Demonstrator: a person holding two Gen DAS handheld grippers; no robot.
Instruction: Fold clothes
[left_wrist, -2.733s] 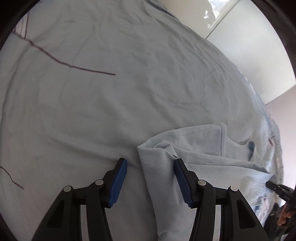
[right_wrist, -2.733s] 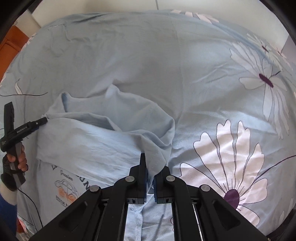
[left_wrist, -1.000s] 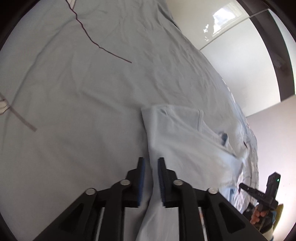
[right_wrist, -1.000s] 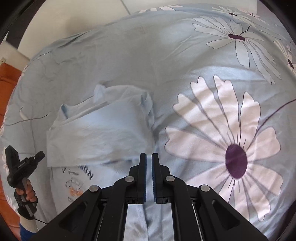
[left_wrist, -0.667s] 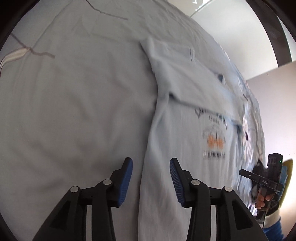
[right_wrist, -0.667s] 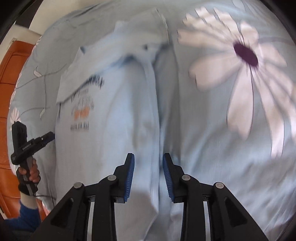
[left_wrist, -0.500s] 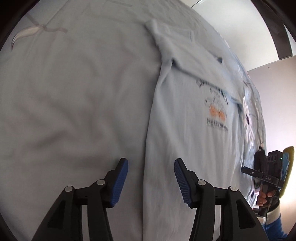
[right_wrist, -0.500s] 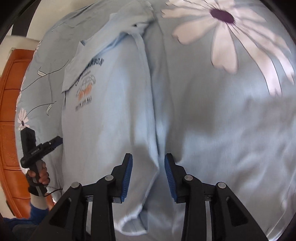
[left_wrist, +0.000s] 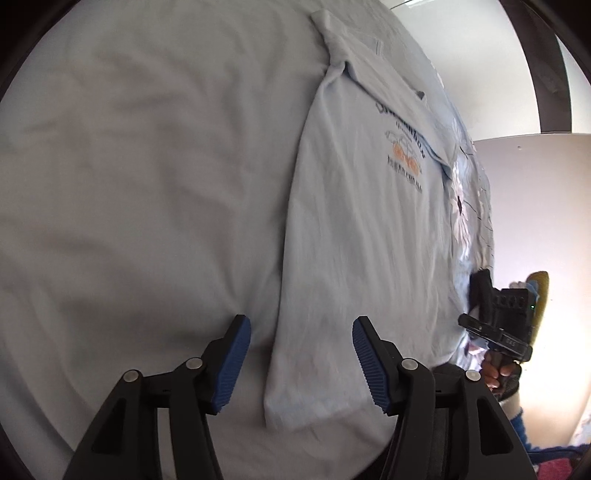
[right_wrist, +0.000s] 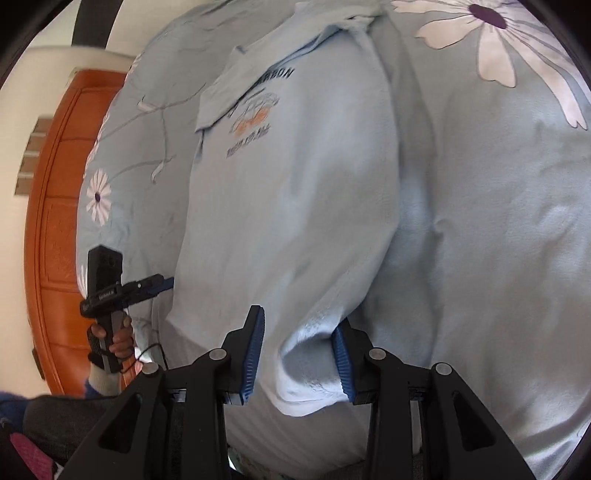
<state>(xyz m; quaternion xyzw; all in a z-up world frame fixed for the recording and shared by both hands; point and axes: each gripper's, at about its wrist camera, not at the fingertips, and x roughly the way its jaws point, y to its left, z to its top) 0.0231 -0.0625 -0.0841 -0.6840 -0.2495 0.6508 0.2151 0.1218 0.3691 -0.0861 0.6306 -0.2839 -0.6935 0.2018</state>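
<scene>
Hovering both grippers, jaws spread wide, over the near hem of the pale blue T-shirt (left_wrist: 354, 229) spread on the bed.

My left gripper (left_wrist: 301, 363) hung open with the shirt's left hem corner lying between its blue pads (left_wrist: 231, 358), untouched as far as I could tell. My right gripper (right_wrist: 297, 354) gaped too, the right hem corner bunched up between its fingers. Far from me lay the collar and printed chest, on the flowered bedsheet (right_wrist: 498, 192).
</scene>
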